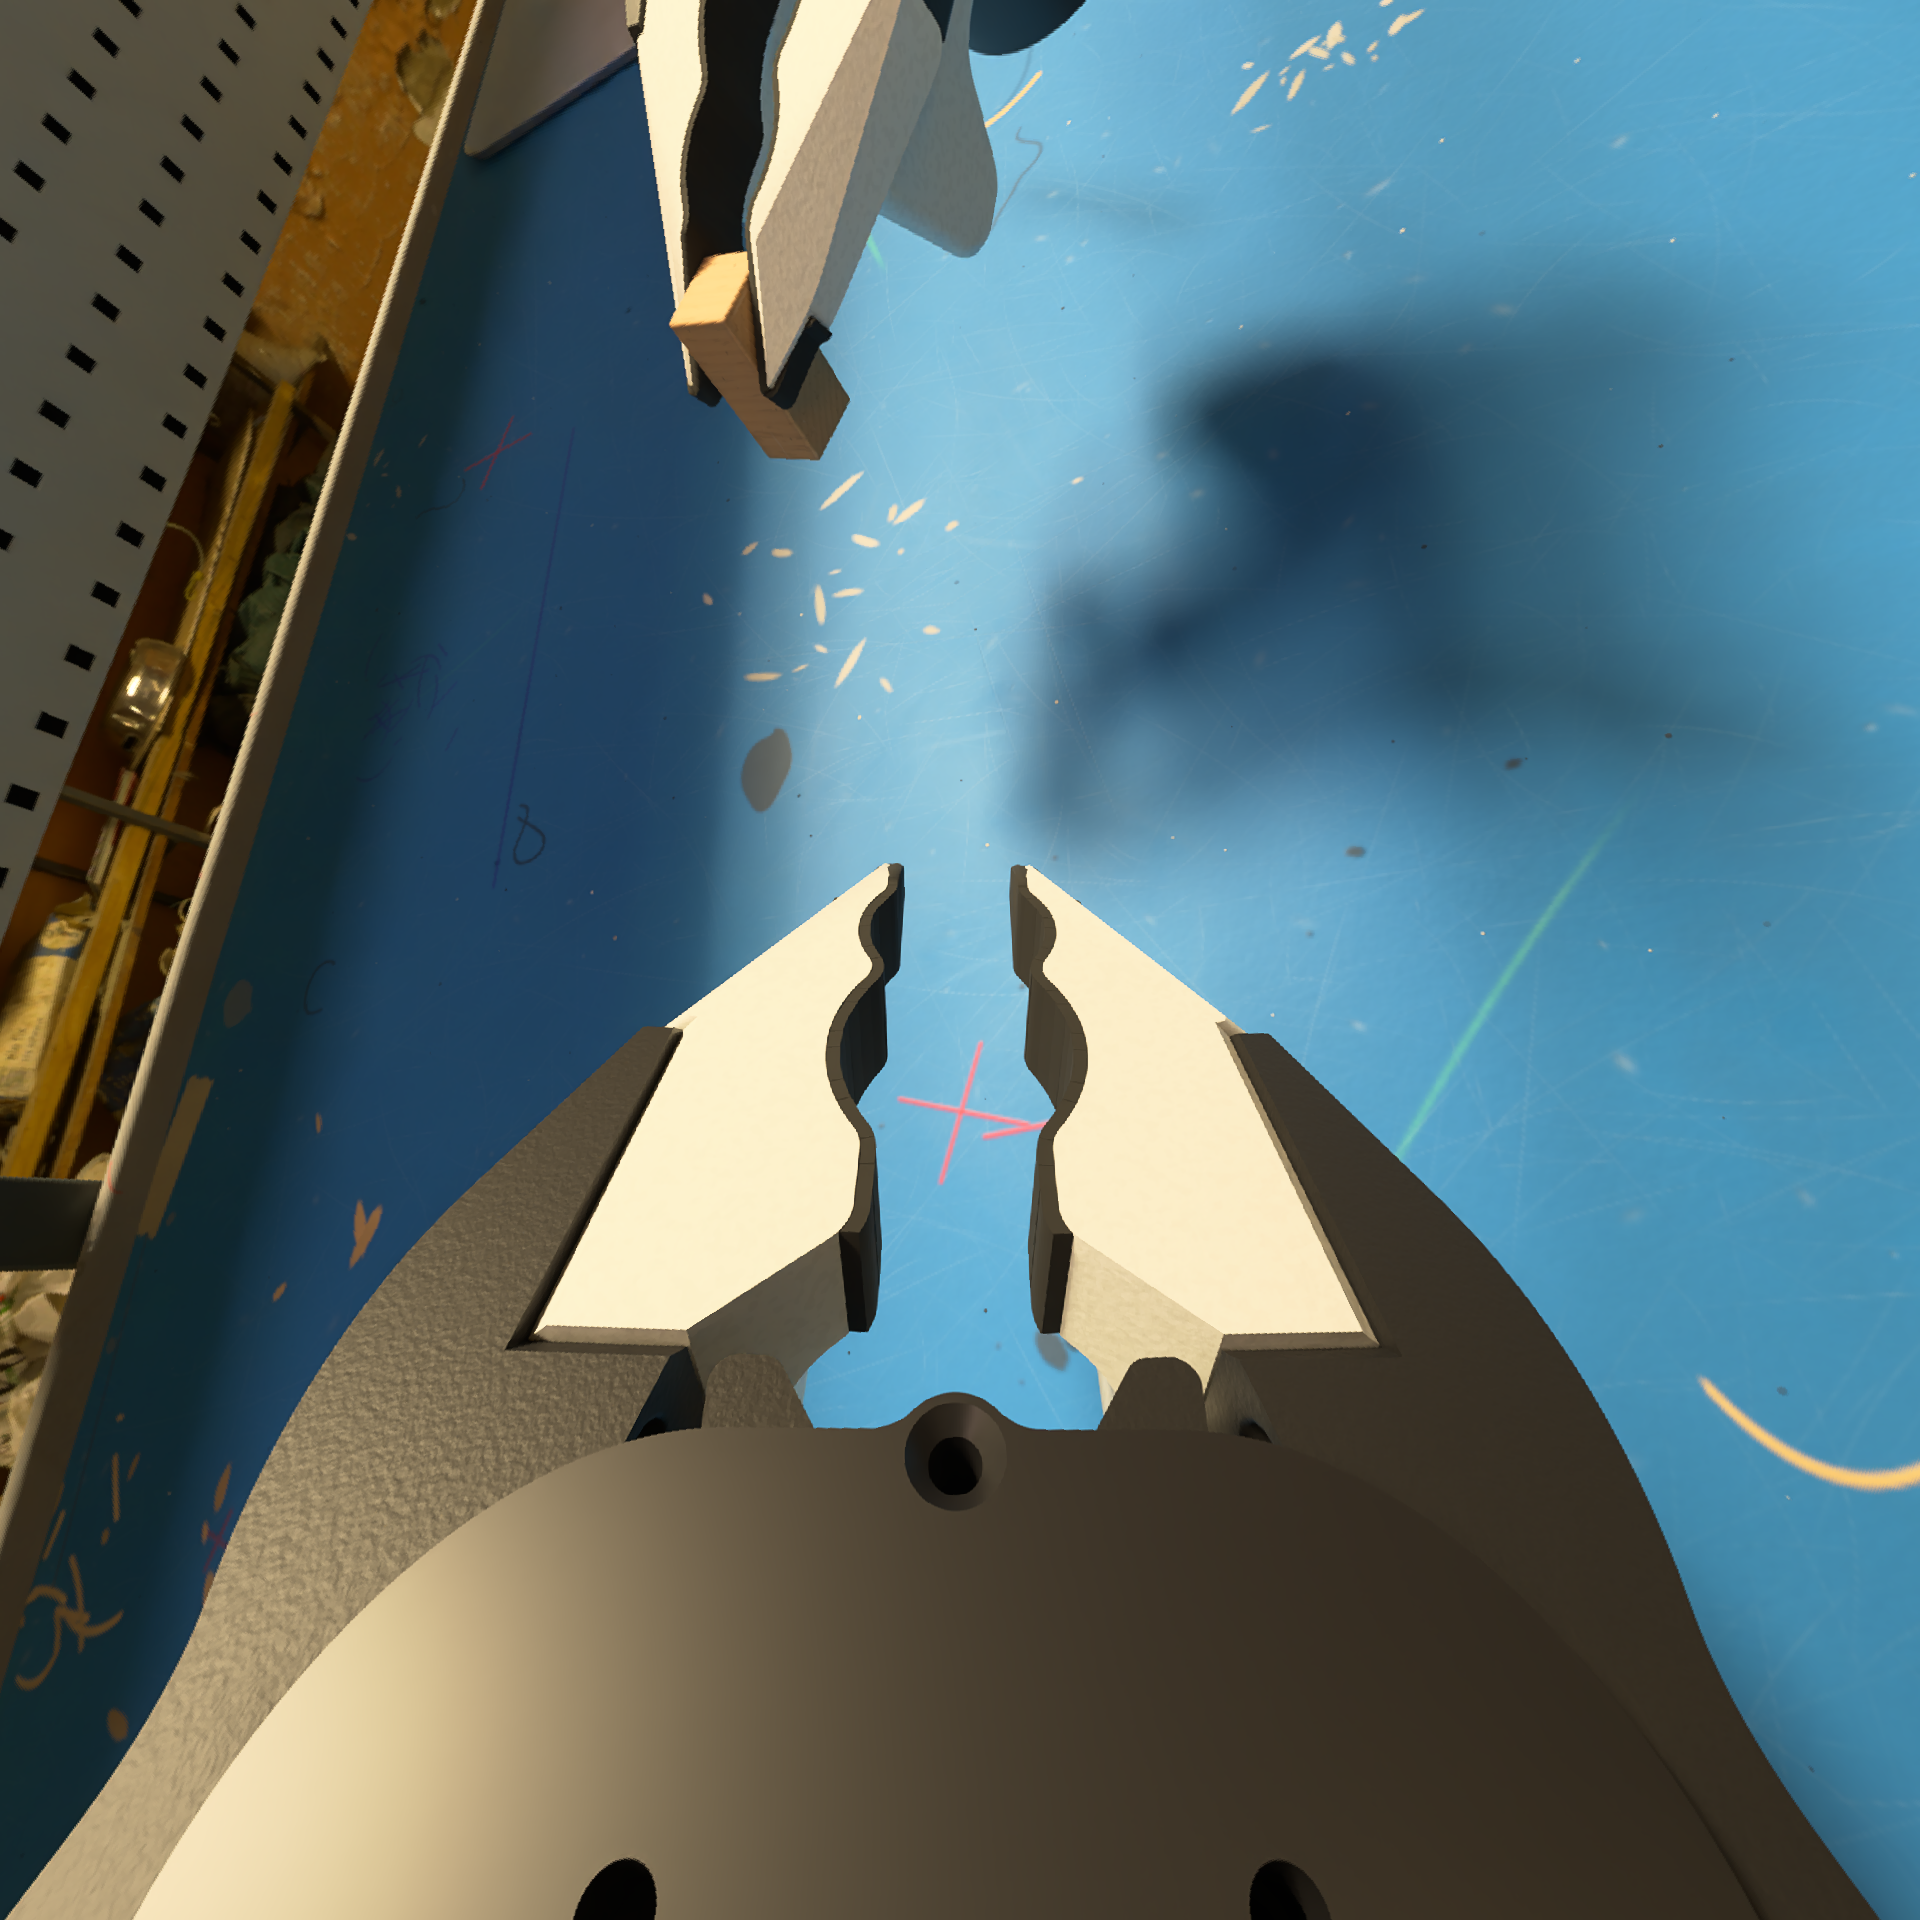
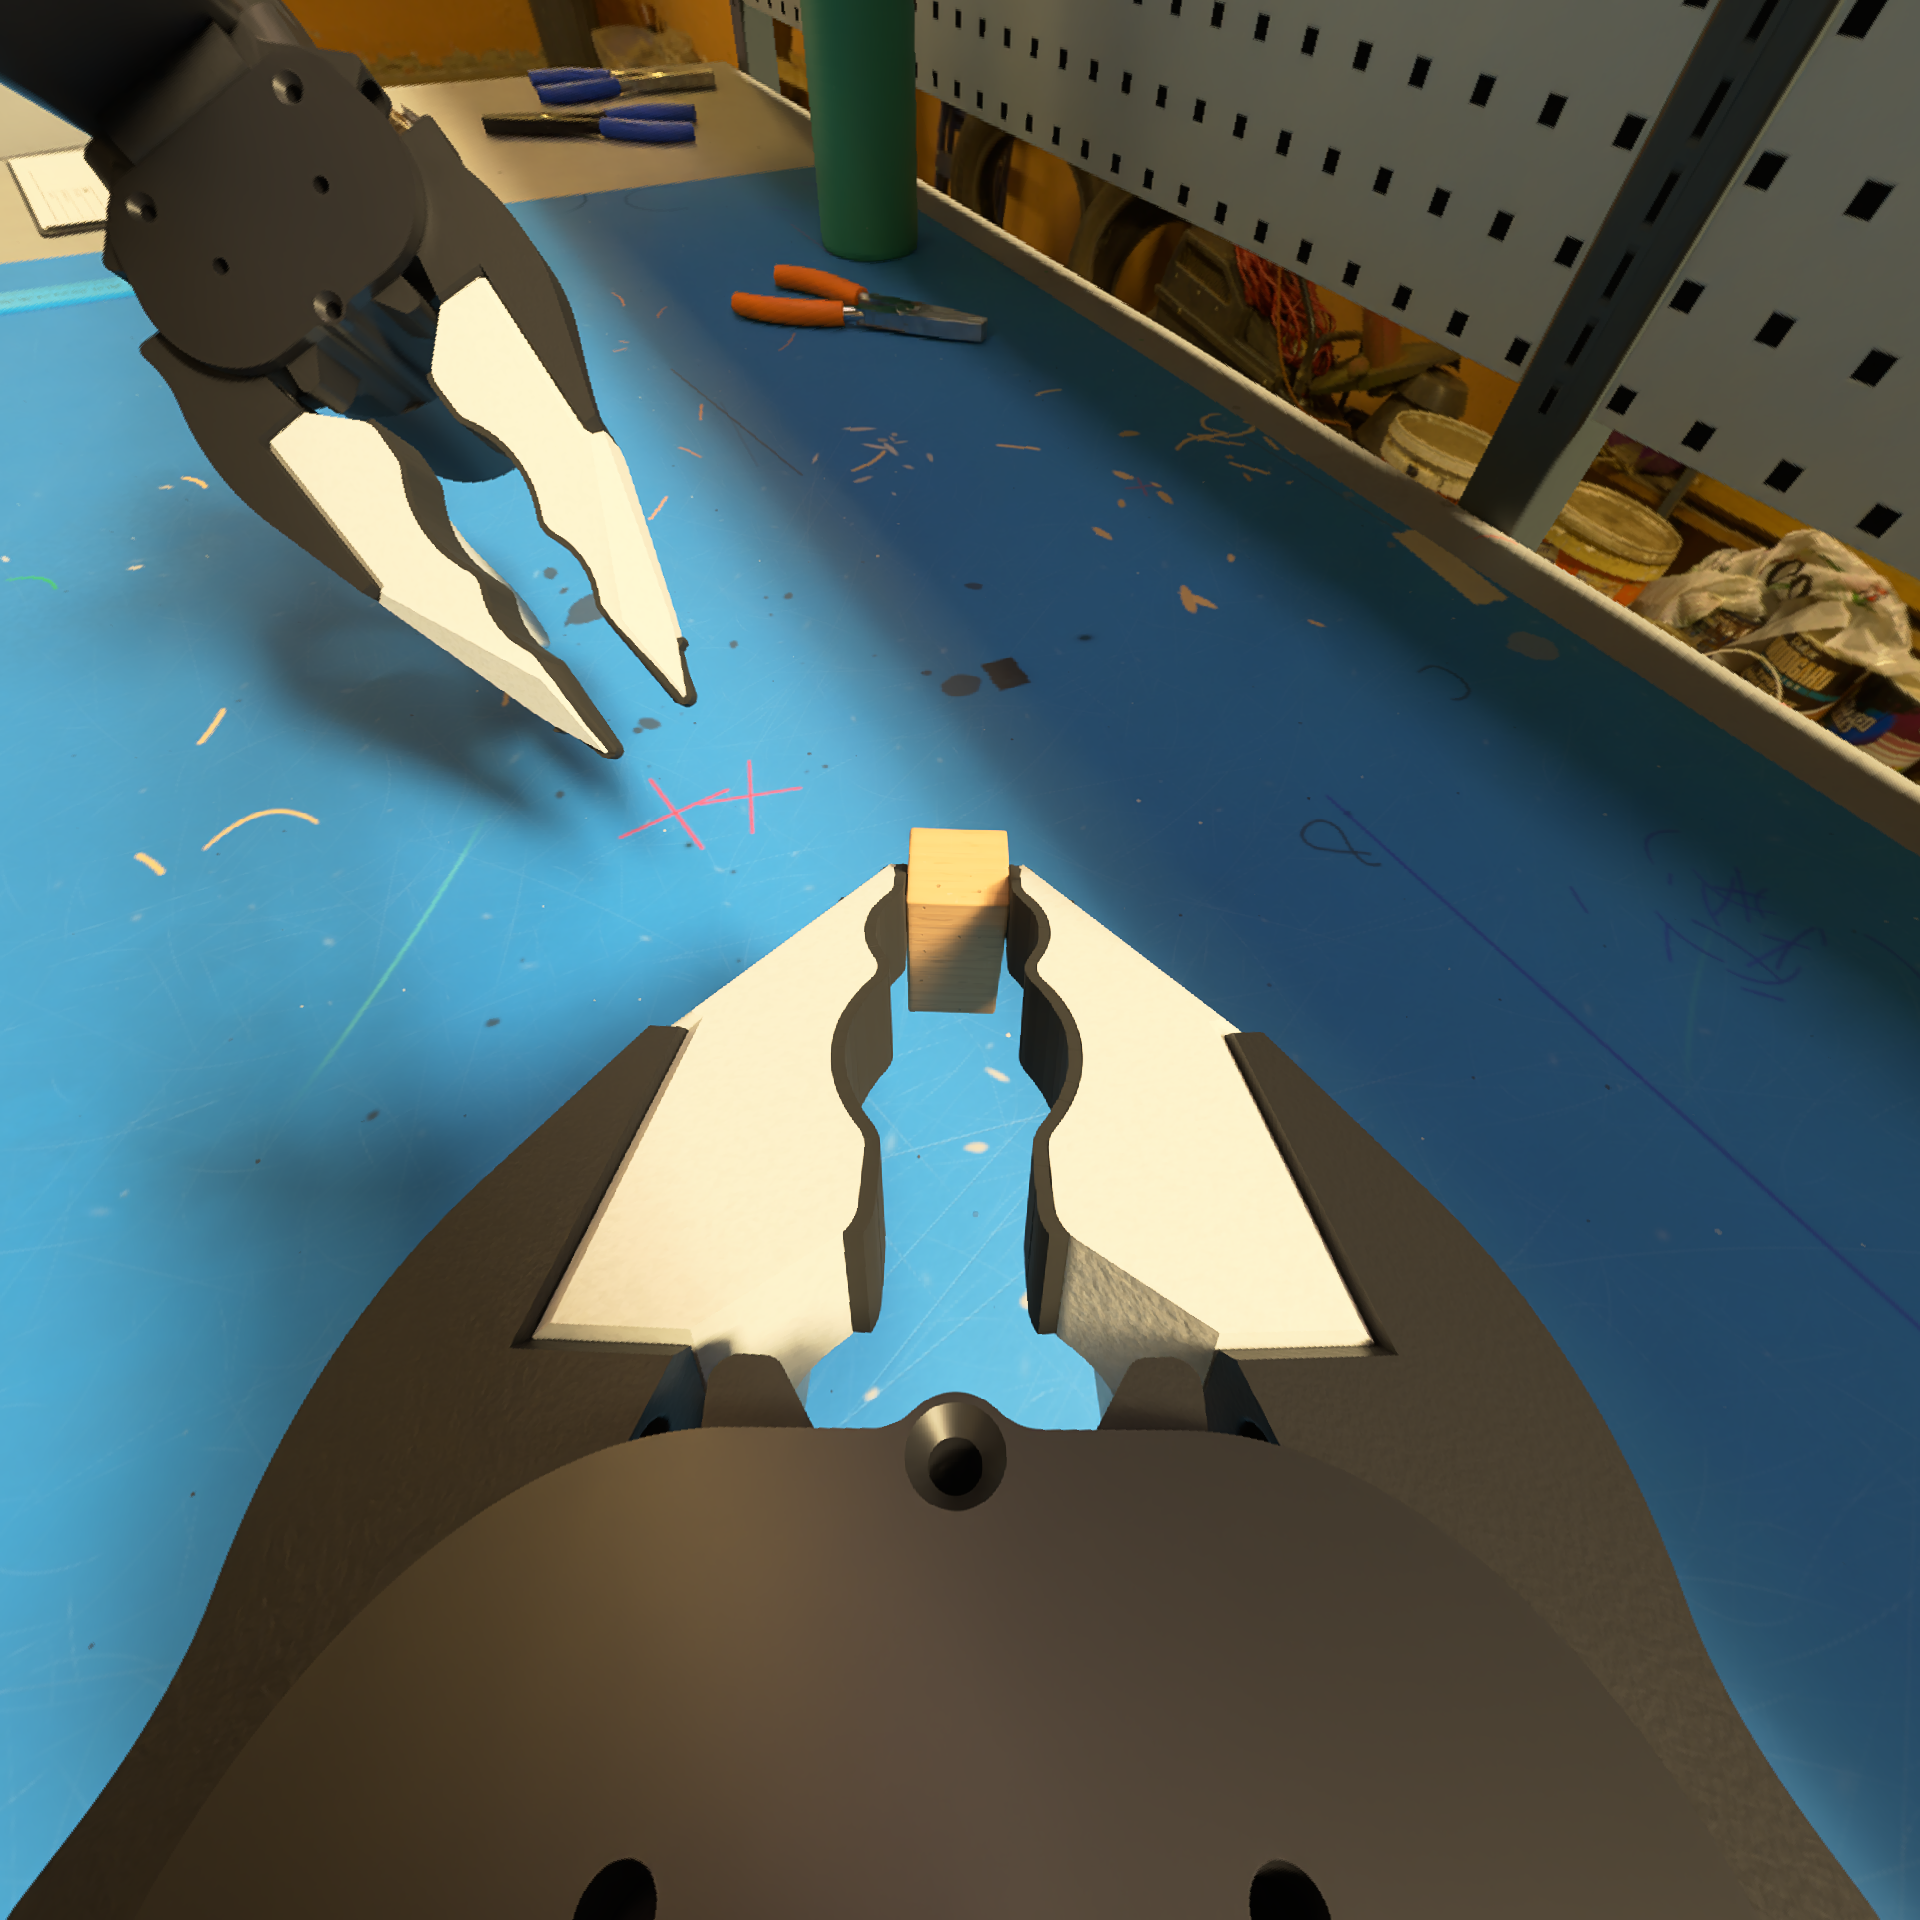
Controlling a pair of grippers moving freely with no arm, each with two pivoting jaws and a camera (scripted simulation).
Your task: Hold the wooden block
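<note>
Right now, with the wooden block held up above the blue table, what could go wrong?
1. The right gripper pinches the wooden block only at the very tips of its jaws, so the block might slip or twist out.
2. The block hangs above the blue table, so if it slips it would likely fall and bounce away.
3. The left gripper is open and near; a careless move could knock the block.

Left gripper (image 1: 957, 878) and right gripper (image 2: 957, 878) alike, dark grey textured housings, domed backs with round screw holes, cream-white tapering fingers (image 2: 1143, 1122), wavy black inner pads, central black bolt recess at base
</note>
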